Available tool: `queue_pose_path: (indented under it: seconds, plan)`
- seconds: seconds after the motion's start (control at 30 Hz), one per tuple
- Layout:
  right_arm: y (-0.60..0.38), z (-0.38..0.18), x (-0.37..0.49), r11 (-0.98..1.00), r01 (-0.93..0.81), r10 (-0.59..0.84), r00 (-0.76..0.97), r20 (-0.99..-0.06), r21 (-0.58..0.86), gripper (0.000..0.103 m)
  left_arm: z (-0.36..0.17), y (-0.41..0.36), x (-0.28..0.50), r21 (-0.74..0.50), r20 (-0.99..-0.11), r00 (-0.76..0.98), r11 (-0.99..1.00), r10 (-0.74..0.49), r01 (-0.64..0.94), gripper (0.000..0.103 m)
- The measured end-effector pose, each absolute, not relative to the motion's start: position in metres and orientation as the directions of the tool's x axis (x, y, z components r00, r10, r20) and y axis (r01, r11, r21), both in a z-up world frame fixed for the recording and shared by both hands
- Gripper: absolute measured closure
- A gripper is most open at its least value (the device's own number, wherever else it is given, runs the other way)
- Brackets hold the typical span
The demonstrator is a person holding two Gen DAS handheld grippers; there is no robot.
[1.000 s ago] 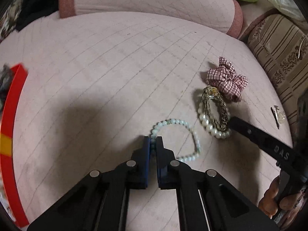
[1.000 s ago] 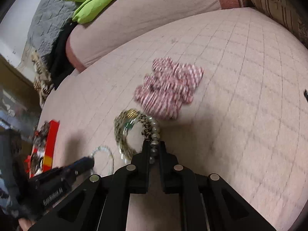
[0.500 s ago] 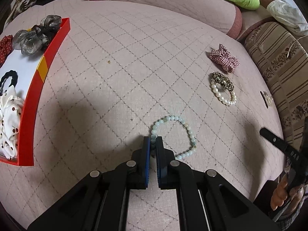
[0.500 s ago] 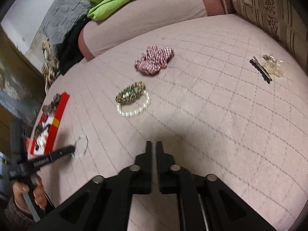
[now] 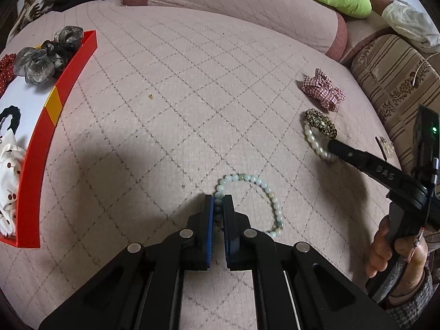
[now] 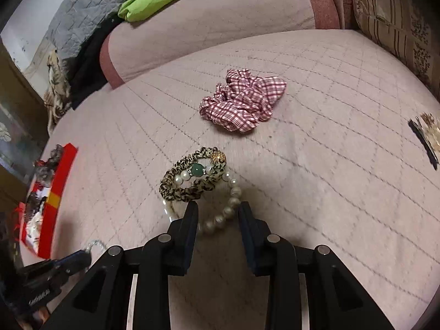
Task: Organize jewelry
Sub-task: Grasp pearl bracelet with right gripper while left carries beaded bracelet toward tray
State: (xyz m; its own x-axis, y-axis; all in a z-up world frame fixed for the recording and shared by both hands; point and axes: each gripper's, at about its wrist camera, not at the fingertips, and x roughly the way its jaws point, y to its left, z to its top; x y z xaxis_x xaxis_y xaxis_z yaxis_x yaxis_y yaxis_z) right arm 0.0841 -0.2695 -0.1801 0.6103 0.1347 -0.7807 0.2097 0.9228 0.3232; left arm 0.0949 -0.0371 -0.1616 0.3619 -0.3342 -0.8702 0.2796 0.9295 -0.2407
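My left gripper (image 5: 219,203) is shut on a pale green bead bracelet (image 5: 264,189) that lies on the pink quilted bed. My right gripper (image 6: 218,210) is open, its fingers on either side of a white pearl bracelet (image 6: 229,206). A leopard-print hair tie (image 6: 189,180) with a green bead lies on that bracelet's far part. In the left wrist view the right gripper's tip (image 5: 334,147) touches the pearl bracelet (image 5: 313,141).
A red-rimmed tray (image 5: 49,118) with scrunchies stands at the left; it also shows in the right wrist view (image 6: 59,192). A red checked scrunchie (image 6: 242,104) lies beyond the bracelets. A hair clip (image 6: 425,140) lies at the right. Cushions line the far edge.
My right gripper dropped from a raised, shut position back down to the pearl bracelet and opened around it. My left gripper stayed shut on the green bracelet.
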Motion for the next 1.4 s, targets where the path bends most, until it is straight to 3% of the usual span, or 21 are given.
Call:
queue_pose_path:
  seconds: [0.03,0.07,0.17,0.23,0.5,1.0,1.4]
  plan:
    - [-0.266,-0.18,0.087,0.929,0.204,0.126,0.609,-0.783,0.308,0.077,-0.162,-0.039,0.094,-0.233,-0.87,0.369,0.932,-0.328,0.279,0.096]
    - [-0.264,-0.181,0.088,0.934,0.191,0.128,0.609,-0.783,0.301,0.092,-0.161,-0.042,0.093,-0.219,-0.87,0.377,0.935,-0.317,0.28,0.096]
    - [-0.273,-0.178,0.081,0.902,0.19,0.198,0.614,-0.764,0.387,0.093,-0.157,-0.045,0.091,-0.207,-0.874,0.372,0.932,-0.313,0.296,0.098]
    - [-0.279,-0.171,0.068,0.886,0.202,0.208,0.633,-0.746,0.418,0.093,-0.153,-0.039,0.089,-0.262,-0.869,0.343,0.92,-0.357,0.292,0.098]
    - [-0.276,-0.118,0.007,0.873,0.165,0.213,0.718,-0.662,0.459,0.093,-0.112,-0.02,0.066,-0.311,-0.82,0.393,0.9,-0.416,0.304,0.098]
    - [-0.205,-0.057,-0.016,0.907,-0.023,0.298,0.741,-0.602,0.421,0.093,-0.032,0.039,0.04,-0.327,-0.727,0.538,0.904,-0.426,0.275,0.098]
    - [-0.125,-0.03,0.017,0.907,-0.188,0.393,0.7,-0.597,0.378,0.093,-0.012,0.128,0.07,-0.278,-0.739,0.59,0.945,-0.324,0.171,0.098]
